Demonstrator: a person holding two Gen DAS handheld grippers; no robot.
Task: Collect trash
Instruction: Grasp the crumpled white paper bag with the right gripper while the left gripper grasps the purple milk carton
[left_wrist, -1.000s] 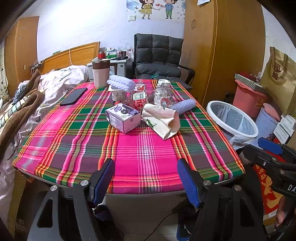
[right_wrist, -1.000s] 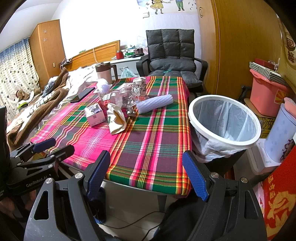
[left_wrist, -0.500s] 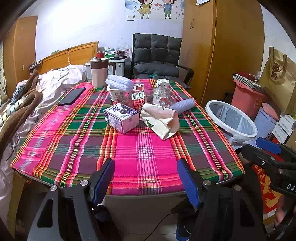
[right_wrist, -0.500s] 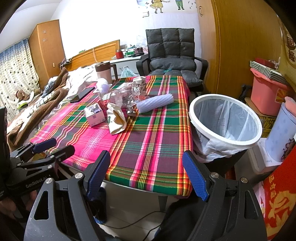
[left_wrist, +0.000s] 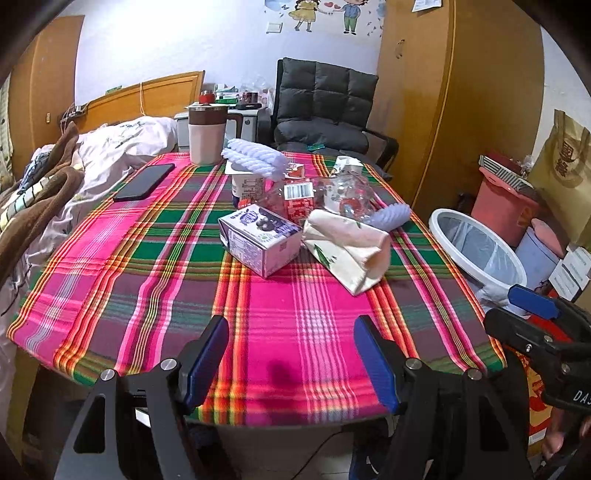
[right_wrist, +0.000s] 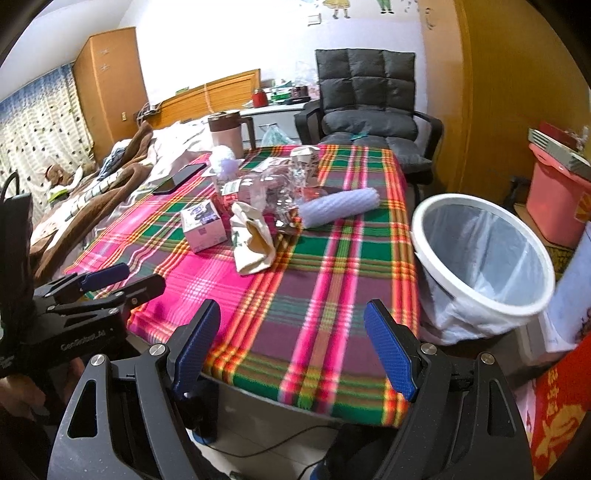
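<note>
Trash lies in a cluster on the plaid tablecloth (left_wrist: 147, 266): a purple carton (left_wrist: 258, 240) (right_wrist: 203, 227), a cream paper bag (left_wrist: 349, 247) (right_wrist: 253, 240), crumpled clear plastic (left_wrist: 345, 194) (right_wrist: 273, 188), a foam sleeve (left_wrist: 391, 216) (right_wrist: 338, 208) and a yogurt tub (left_wrist: 247, 186). A white bin (left_wrist: 476, 245) (right_wrist: 480, 258) with a liner stands to the right of the table. My left gripper (left_wrist: 291, 354) is open over the near table edge, holding nothing. My right gripper (right_wrist: 291, 350) is open over the near right corner, also holding nothing.
A black phone (left_wrist: 144, 181) and a pink tumbler (left_wrist: 207, 134) sit at the far left of the table. A bed (left_wrist: 55, 184) borders the left side, a dark chair (left_wrist: 325, 110) the far end. A pink box (right_wrist: 554, 199) and a wardrobe (left_wrist: 443, 110) stand on the right.
Both grippers have moved forward over the near table edge; the trash and the bin look larger and closer. Nothing on the table has shifted.
</note>
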